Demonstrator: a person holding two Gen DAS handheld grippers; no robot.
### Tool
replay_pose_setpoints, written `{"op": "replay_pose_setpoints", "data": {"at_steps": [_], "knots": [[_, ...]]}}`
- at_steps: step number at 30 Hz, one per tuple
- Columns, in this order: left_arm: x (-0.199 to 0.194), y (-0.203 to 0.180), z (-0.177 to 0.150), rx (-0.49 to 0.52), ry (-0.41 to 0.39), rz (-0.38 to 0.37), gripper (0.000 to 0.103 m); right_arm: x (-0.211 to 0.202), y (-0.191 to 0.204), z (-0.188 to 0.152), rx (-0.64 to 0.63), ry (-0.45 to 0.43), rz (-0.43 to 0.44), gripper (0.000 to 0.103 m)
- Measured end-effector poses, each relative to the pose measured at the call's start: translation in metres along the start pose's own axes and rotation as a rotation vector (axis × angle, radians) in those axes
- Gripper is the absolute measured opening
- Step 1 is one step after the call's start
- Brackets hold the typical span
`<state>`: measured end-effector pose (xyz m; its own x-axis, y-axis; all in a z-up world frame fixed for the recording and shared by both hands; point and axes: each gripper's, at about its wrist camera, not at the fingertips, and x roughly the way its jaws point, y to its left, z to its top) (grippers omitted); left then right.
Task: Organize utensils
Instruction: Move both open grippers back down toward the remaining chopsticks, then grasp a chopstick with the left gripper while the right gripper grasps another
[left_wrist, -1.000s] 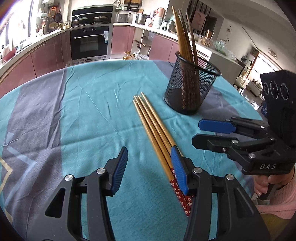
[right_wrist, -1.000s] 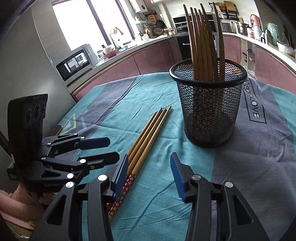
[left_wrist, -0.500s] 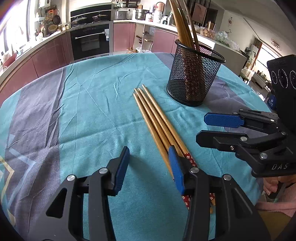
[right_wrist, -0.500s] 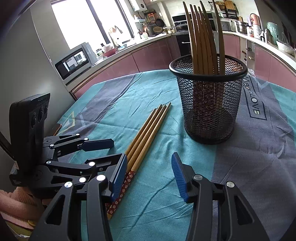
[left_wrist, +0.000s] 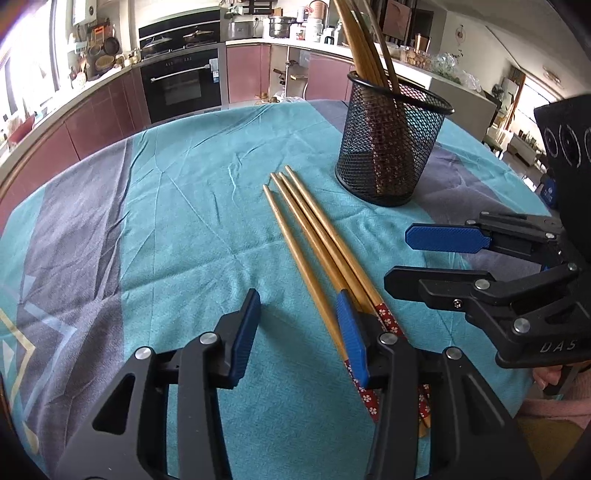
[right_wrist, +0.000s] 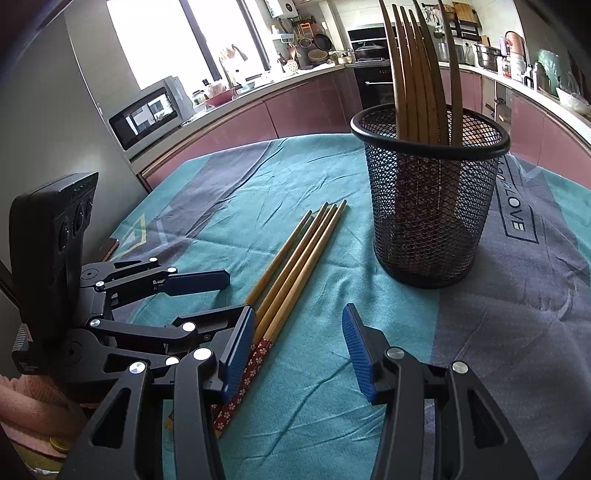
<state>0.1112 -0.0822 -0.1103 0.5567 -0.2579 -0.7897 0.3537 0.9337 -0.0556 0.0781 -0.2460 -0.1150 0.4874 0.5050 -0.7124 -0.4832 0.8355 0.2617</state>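
We hold the left gripper (left_wrist: 301, 325) and right gripper (right_wrist: 299, 347) apart, empty, over the chopsticks (left_wrist: 314, 243); next, clamp one for the basket (left_wrist: 391, 147) ahead.

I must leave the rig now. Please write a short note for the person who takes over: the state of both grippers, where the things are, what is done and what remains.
Left gripper: open, nothing held; its jaws have just been closing a little, low over the cloth beside the patterned ends of the loose chopsticks.
Right gripper: open, empty, over the same ends from the other side.
Four loose chopsticks lie side by side on the teal tablecloth.
Mesh holder stands upright beyond them.
Done: several chopsticks in the holder.
Left: pick up the four and stand them in the holder.
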Motion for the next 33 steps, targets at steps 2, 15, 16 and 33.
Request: {"op": "replay_pose_setpoints", "data": {"at_steps": [2,15,16,33], "knots": [[0.0,0.002,0.0,-0.006,-0.001,-0.004,0.041,0.001,0.0,0.001,-0.002,0.003,-0.005,0.047],[-0.001,0.013,0.0,-0.05,0.001,-0.024,0.03,0.018,0.007,0.003,-0.025,0.031,-0.045,0.035],[-0.001,0.014,0.0,-0.054,0.002,-0.028,0.029,0.019,0.007,0.003,-0.028,0.033,-0.051,0.033],[0.009,0.017,0.014,-0.062,0.025,-0.041,0.024,0.032,0.009,0.015,-0.038,0.047,-0.128,0.023]]}}
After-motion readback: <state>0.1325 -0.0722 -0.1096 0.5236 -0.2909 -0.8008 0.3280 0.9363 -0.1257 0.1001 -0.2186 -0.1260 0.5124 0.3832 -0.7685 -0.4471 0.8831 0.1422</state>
